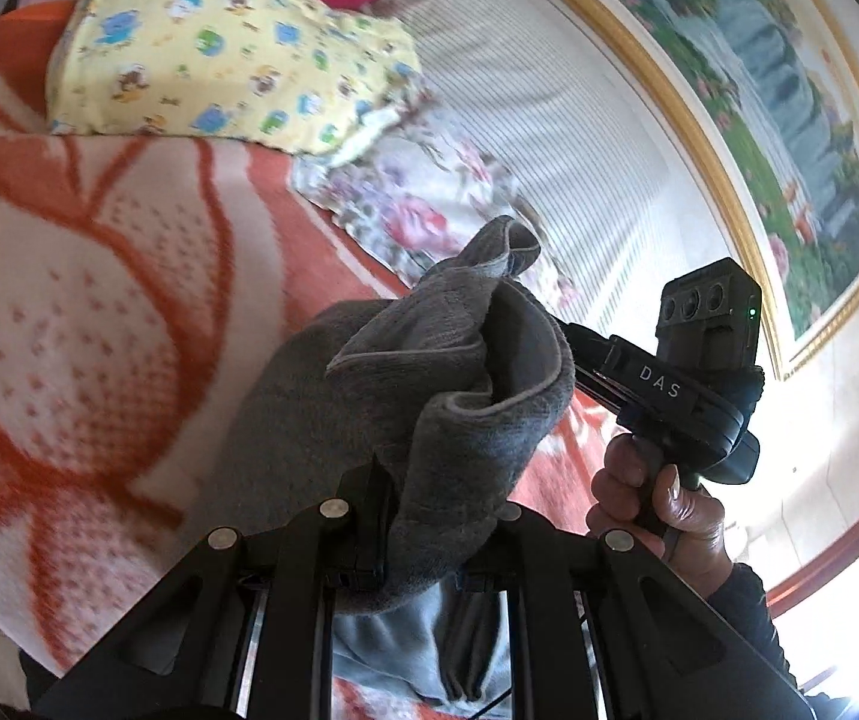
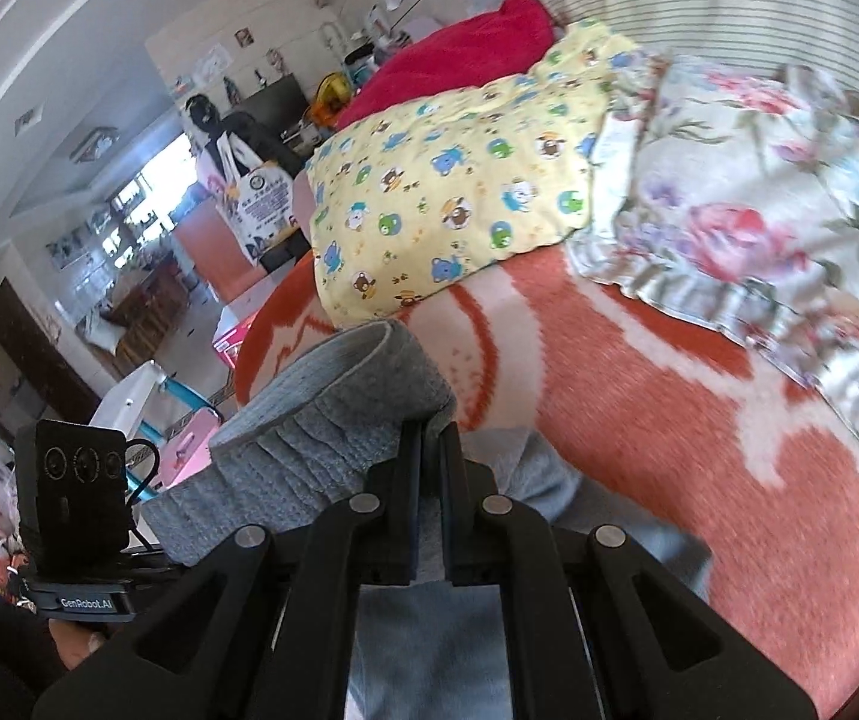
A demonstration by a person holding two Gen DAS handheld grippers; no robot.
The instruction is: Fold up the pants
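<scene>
Both grippers, left (image 1: 393, 516) and right (image 2: 426, 480), are clamping the grey pants (image 1: 429, 372) aloft over the blanket (image 1: 69, 300), where uneven pulling is risking a crooked, bunched fold.

Grey pants (image 1: 429, 396) with a ribbed waistband (image 2: 333, 414), an orange-and-white blanket (image 1: 99, 276), a yellow pillow (image 2: 459, 192) covered in little cartoon animals, a pink-rose floral pillow (image 2: 747, 210) and black grippers (image 2: 426, 450).

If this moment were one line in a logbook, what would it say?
step: lifting grey pants off orange blanket | left gripper: clamped on pants | right gripper: clamped on waistband | fold: not yet made
</scene>
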